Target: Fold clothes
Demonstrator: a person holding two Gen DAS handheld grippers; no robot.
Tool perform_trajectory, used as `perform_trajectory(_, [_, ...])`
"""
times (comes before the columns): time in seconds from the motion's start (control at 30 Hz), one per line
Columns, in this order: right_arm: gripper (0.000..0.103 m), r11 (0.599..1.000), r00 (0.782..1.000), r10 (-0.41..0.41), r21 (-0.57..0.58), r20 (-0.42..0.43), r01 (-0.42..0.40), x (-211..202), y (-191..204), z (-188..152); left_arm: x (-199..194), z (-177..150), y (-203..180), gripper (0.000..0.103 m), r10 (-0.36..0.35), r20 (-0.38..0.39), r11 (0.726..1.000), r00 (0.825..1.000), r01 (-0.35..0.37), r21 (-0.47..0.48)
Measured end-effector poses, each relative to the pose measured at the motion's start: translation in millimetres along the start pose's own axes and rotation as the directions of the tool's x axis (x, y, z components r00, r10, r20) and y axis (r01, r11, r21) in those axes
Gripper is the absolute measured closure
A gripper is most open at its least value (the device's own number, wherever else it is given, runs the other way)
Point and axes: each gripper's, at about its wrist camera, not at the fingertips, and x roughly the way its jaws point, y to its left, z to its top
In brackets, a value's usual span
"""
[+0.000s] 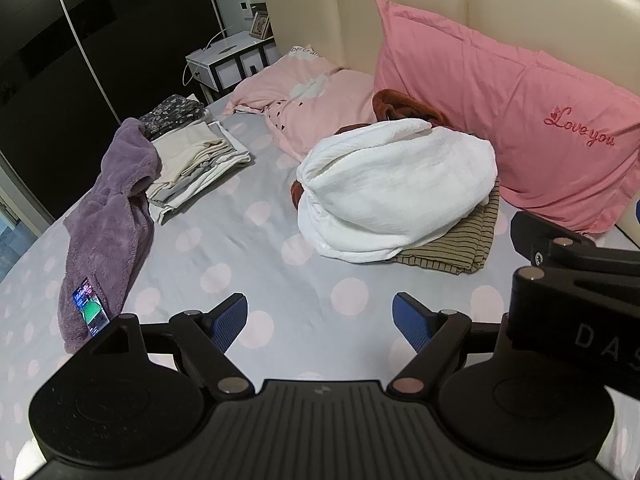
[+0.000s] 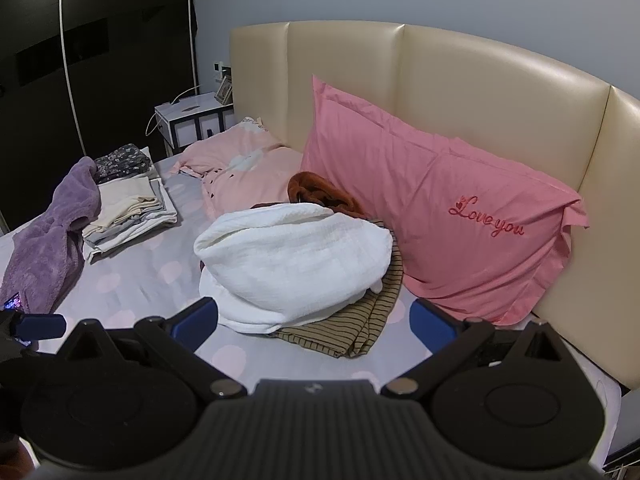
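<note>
White towel (image 2: 292, 256) atop striped cloth (image 2: 360, 332), w/ open jaws of right gripper (image 2: 314, 320) just short.

white towel (image 1: 396, 184) on a tan black-striped garment (image 1: 452, 248); purple fleece (image 1: 108, 220); pink pillow (image 1: 500, 120); grey bedsheet (image 1: 240, 248) with pale pink dots; rust-brown cloth (image 1: 404, 106).

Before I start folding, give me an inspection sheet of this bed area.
Surface: bed sheet, grey with pale dots, bare in front.
Job's things: white cloth heaped on striped garment; rust-brown garment behind; purple fleece unfolded; folded stack beside it.
Clutter: phone on the fleece; pink pillow against the headboard.
Grippers: left hand-held gripper open, empty; right hand-held gripper open, empty.
Cables: white cable at the nightstand.
Surroundings: cream headboard, dark wardrobe.
</note>
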Motion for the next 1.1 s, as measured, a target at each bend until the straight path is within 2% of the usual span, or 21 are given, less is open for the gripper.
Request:
perform_trajectory(0.17, [0.000, 1.000, 1.000, -0.004, 0.003, 0.000, 0.004, -2, 3, 2, -1, -5, 3, 0.023, -0.007, 0.016, 1.000, 1.000, 0.007, 0.000])
perform_trajectory(0.37, [0.000, 1.000, 1.000, -0.011, -0.002, -0.003, 0.011, -8, 10, 5, -1, 6, -8, 0.023, 0.007, -0.017, 1.000, 1.000, -0.007, 0.012])
perform_trajectory(1.1, [0.000, 1.000, 1.000, -0.012, 0.002, -0.003, 0.012, -3, 3, 5, -3, 5, -7, 0.023, -0.004, -0.010, 1.000, 1.000, 0.004, 0.016])
